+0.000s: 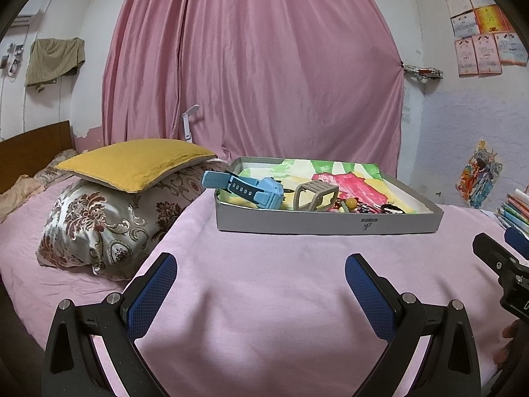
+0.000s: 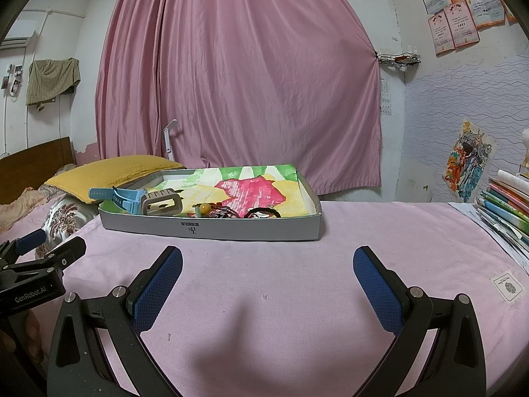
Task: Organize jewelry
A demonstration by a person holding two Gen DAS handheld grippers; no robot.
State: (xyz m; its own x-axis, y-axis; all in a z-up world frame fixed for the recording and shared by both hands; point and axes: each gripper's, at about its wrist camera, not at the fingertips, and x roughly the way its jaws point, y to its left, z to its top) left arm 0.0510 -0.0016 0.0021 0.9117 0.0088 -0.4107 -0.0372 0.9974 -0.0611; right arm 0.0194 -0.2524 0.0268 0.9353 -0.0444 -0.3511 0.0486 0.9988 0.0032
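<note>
A shallow grey box (image 1: 327, 223) (image 2: 211, 230) lined with a painted paper rests on the pink bedspread ahead of both grippers. Inside lie a light blue watch (image 1: 248, 190) (image 2: 124, 197), a beige watch (image 1: 315, 195) (image 2: 162, 202), a yellow bead piece (image 1: 351, 203) (image 2: 205, 208) and dark bracelets (image 1: 390, 210) (image 2: 261, 213). My left gripper (image 1: 261, 266) hovers open over the bedspread, short of the box, with nothing between its fingers. My right gripper (image 2: 267, 258) is likewise open and holds nothing, just in front of the box.
A yellow cushion (image 1: 132, 162) (image 2: 112, 170) on a floral pillow (image 1: 96, 225) lies left of the box. Stacked books (image 2: 506, 205) (image 1: 515, 210) sit at the right. A pink curtain (image 1: 254, 66) hangs behind. The right gripper's body (image 1: 502, 268) shows at the right edge of the left wrist view.
</note>
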